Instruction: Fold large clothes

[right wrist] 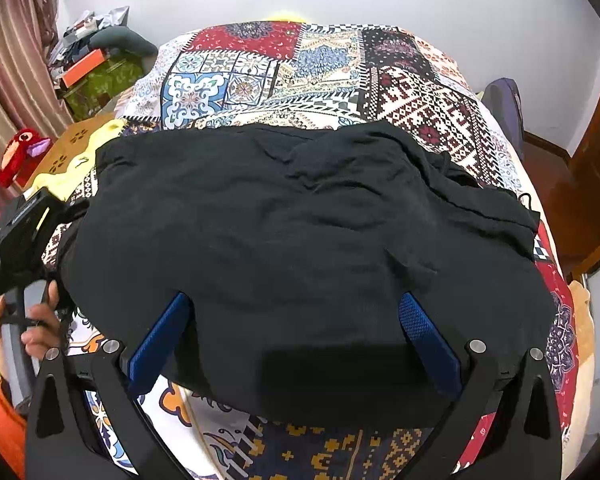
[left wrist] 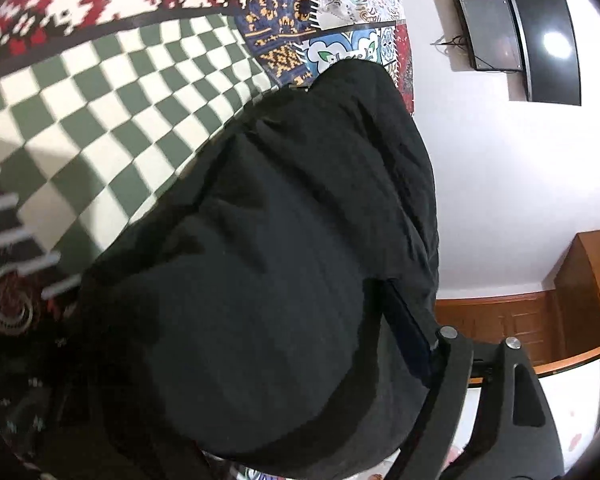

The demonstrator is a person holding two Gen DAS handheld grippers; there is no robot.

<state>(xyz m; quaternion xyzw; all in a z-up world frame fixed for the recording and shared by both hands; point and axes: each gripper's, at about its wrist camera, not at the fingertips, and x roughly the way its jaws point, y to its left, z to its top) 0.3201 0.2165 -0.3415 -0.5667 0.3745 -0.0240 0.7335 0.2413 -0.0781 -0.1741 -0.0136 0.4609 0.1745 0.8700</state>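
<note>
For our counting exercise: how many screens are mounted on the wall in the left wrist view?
2. A smaller dark screen hangs to the left, and a larger curved dark screen hangs immediately right of it, overlapping its edge. Others may lie outside the view.

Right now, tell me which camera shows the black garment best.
The right wrist view. It shows the black garment spread across the patchwork bedspread, with its far edge and both sides visible. The left wrist view shows the black garment only as a close, tilted dark mass without its outline.

Left claw (left wrist: 236, 364) behind black garment (left wrist: 280, 240)
</note>
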